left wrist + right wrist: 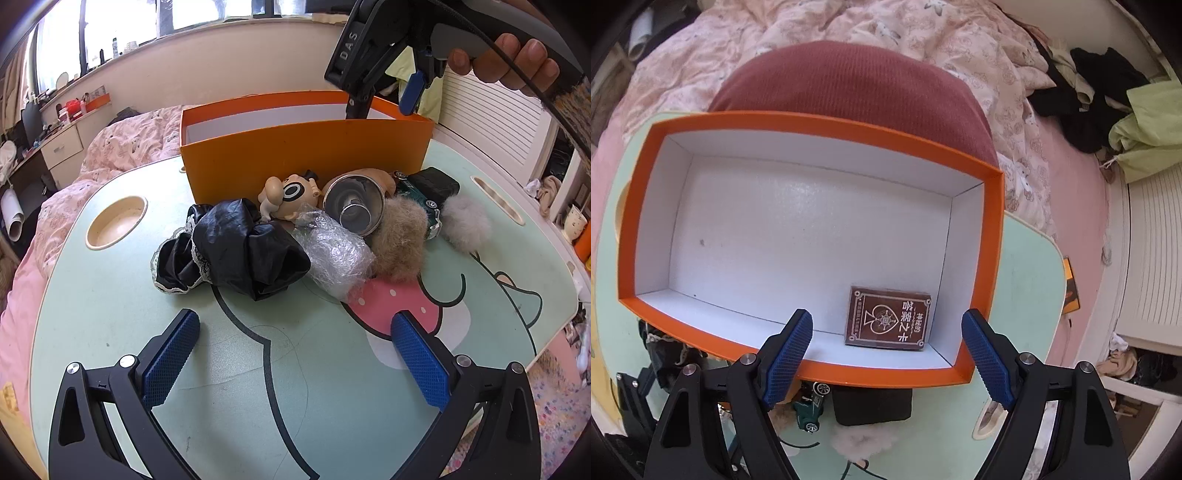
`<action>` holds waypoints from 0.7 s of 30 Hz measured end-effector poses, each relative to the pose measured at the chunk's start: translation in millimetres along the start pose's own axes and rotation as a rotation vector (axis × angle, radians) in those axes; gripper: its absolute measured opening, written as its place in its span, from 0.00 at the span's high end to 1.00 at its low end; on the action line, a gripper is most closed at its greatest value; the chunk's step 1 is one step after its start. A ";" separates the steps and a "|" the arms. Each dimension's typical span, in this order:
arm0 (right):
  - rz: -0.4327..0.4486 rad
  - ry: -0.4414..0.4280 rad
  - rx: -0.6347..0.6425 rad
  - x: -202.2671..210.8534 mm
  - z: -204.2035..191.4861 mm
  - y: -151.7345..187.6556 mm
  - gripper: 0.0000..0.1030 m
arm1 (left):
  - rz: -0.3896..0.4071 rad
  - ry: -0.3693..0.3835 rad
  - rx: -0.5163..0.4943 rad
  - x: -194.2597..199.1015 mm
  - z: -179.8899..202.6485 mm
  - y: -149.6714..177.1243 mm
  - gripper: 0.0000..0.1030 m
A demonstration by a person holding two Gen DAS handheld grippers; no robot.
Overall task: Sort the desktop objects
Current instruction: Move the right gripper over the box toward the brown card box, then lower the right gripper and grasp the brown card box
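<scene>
One card box [887, 318] sits in your orange box [827, 123]; your right gripper [888, 360] hangs over it, jaws apart and empty. Left gripper [295, 354] is open too, the clutter [332, 221] waiting on the desk [110, 295]

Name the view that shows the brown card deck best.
The right wrist view: the card deck lies flat inside the orange box, its printed face fully visible. In the left wrist view the box's near wall hides it completely.
</scene>
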State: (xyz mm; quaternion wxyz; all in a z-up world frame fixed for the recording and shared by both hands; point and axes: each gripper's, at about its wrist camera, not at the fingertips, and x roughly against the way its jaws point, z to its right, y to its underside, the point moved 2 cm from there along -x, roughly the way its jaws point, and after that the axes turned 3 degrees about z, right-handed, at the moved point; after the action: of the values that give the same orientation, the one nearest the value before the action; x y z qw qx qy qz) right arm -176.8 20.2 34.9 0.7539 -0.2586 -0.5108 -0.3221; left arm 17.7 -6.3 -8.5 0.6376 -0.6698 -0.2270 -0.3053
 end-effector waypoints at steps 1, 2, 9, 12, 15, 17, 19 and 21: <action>-0.026 0.001 -0.011 -4.4 -0.2 0.3 0.21 | 0.000 0.000 0.000 0.0 0.1 0.0 0.00; -0.047 -0.008 -0.031 -9.0 0.5 0.2 0.21 | 0.000 0.000 0.000 0.0 0.1 0.0 0.00; -0.168 -0.178 -0.214 -31.3 11.1 -2.5 0.33 | 0.002 0.000 -0.004 0.9 2.0 0.0 0.00; -0.174 -0.239 -0.223 -27.6 14.8 -0.5 0.41 | 0.000 0.002 -0.002 0.8 4.1 -0.7 0.00; -0.153 -0.357 -0.223 -20.2 14.5 0.6 0.61 | 0.001 0.002 -0.003 1.7 7.3 -2.2 0.00; -0.166 -0.500 -0.225 -21.1 10.2 0.6 0.67 | 0.001 0.003 -0.003 1.8 7.5 -2.0 0.00; -0.126 -0.444 -0.205 -17.2 9.8 -2.5 0.66 | 0.001 0.003 -0.004 2.0 8.1 -2.1 0.00; -0.054 -0.340 -0.174 -5.4 13.5 -3.7 0.59 | 0.001 0.004 -0.003 1.2 8.6 -2.7 0.00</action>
State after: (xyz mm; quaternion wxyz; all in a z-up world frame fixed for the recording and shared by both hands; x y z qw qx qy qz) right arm -189.1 28.7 34.7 0.6228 -0.3595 -0.6078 -0.3367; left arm 17.7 2.4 -5.8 0.6372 -0.6703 -0.2248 -0.3068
